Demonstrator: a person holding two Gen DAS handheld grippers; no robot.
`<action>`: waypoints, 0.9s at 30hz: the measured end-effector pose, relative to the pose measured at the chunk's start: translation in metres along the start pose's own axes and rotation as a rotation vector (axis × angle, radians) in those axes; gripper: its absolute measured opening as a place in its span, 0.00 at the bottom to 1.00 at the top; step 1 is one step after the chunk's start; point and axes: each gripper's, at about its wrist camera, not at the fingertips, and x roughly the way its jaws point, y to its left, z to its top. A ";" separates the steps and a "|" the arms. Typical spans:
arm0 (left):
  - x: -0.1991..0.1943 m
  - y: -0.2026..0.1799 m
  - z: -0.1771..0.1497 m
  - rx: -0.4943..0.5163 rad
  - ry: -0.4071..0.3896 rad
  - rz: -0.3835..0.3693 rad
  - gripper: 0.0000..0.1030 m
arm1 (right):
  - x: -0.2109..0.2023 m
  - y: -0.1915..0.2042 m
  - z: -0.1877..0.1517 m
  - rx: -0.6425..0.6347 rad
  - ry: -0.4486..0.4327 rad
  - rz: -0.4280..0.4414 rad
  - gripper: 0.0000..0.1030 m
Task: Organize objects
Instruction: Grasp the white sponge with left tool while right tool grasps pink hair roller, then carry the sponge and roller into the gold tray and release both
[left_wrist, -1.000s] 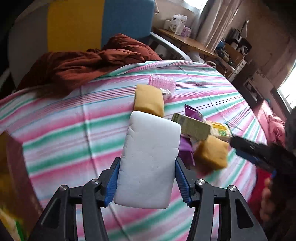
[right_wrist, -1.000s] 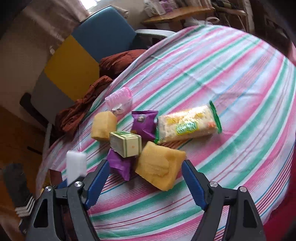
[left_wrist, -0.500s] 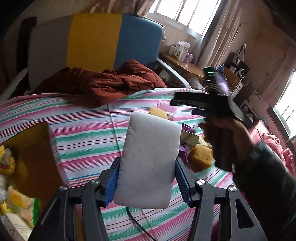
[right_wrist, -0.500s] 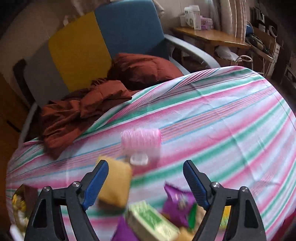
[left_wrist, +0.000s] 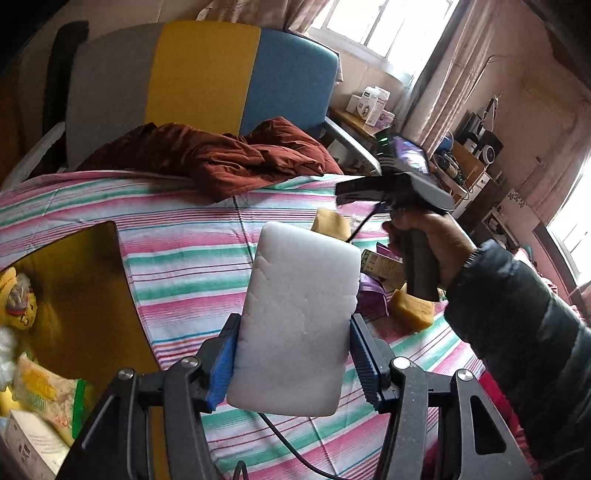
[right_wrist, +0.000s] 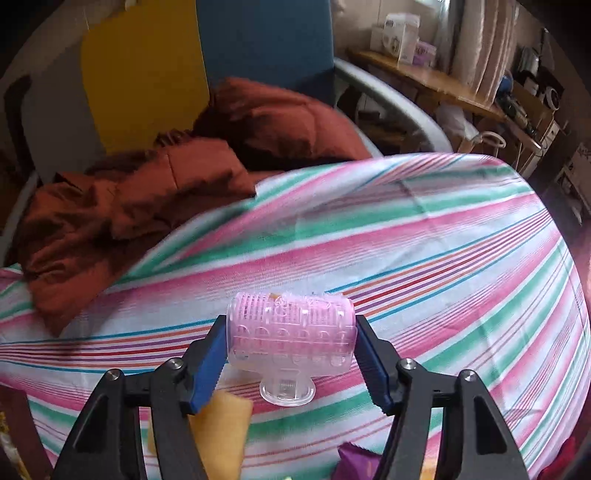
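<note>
My left gripper (left_wrist: 291, 363) is shut on a white sponge block (left_wrist: 299, 317) and holds it upright above the striped cloth, beside an open brown box (left_wrist: 77, 295) at the left. My right gripper (right_wrist: 290, 360) has its blue pads at both ends of a pink hair roller (right_wrist: 291, 338) that lies on the cloth; the pads look in contact with it. In the left wrist view the right gripper's body (left_wrist: 402, 192) and the hand holding it hang over a yellow sponge (left_wrist: 330, 223), a green carton (left_wrist: 382, 264), a purple packet (left_wrist: 373, 295) and a second yellow sponge (left_wrist: 413, 310).
The box holds snack packets (left_wrist: 40, 391) and a yellow toy (left_wrist: 16, 295). A rust-red jacket (left_wrist: 221, 158) lies over the far table edge in front of a grey, yellow and blue chair (left_wrist: 207, 74). A yellow sponge (right_wrist: 218, 428) sits just below my right gripper.
My left gripper has swung left with the white sponge, bringing the box into view. My right gripper has moved from the snack pile to the pink roller and closed in around it.
</note>
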 end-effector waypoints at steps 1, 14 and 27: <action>-0.001 0.000 -0.001 -0.003 -0.004 -0.002 0.56 | -0.013 -0.002 -0.002 -0.004 -0.031 0.010 0.64; -0.075 0.033 -0.024 -0.077 -0.122 0.056 0.56 | -0.129 0.054 -0.059 -0.136 -0.180 0.273 0.64; -0.150 0.153 -0.060 -0.284 -0.242 0.287 0.56 | -0.173 0.206 -0.137 -0.386 -0.097 0.547 0.64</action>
